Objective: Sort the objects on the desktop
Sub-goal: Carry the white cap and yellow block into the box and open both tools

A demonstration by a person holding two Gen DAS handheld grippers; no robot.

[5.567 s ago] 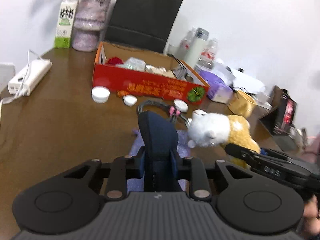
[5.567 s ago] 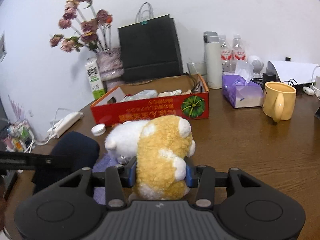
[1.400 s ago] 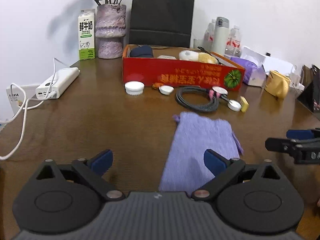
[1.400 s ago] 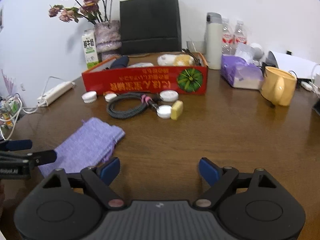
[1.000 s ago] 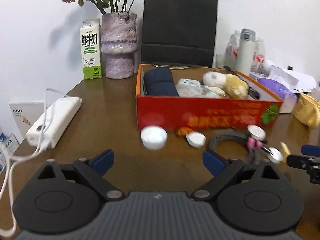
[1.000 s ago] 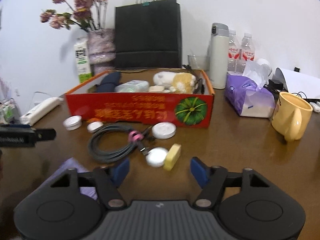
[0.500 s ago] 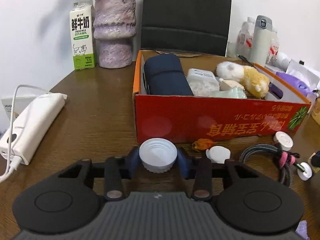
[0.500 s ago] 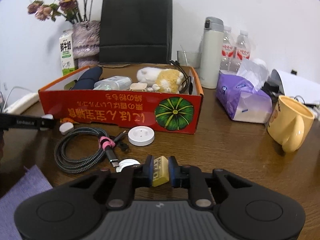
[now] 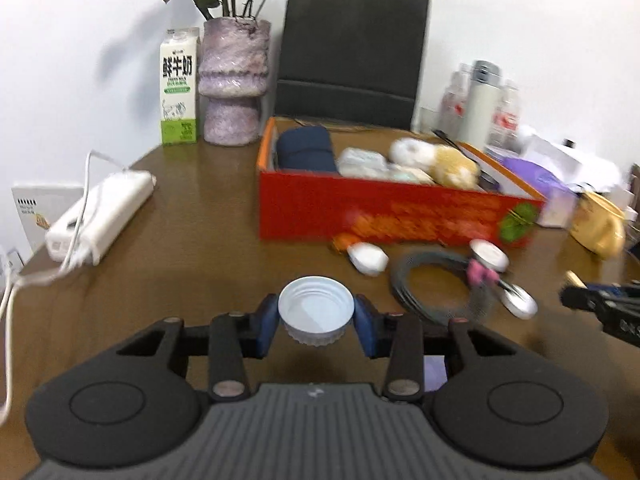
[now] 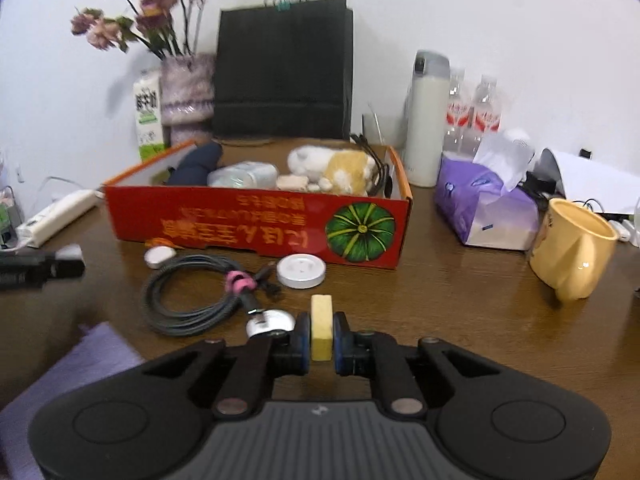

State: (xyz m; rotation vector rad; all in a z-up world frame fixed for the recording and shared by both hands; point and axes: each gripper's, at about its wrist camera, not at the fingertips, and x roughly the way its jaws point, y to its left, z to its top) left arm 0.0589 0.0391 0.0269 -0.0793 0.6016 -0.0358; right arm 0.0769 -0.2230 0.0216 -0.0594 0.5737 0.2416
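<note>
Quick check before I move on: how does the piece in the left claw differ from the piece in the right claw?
Left claw holds a white jar lid; right claw holds a yellow block.
The lid is round and hollow, open side up; the block is solid and rectangular, standing on edge.
The lid spreads its jaws wide; the block leaves them nearly closed.
Both are clamped between blue pads, in front of the red box.
</note>
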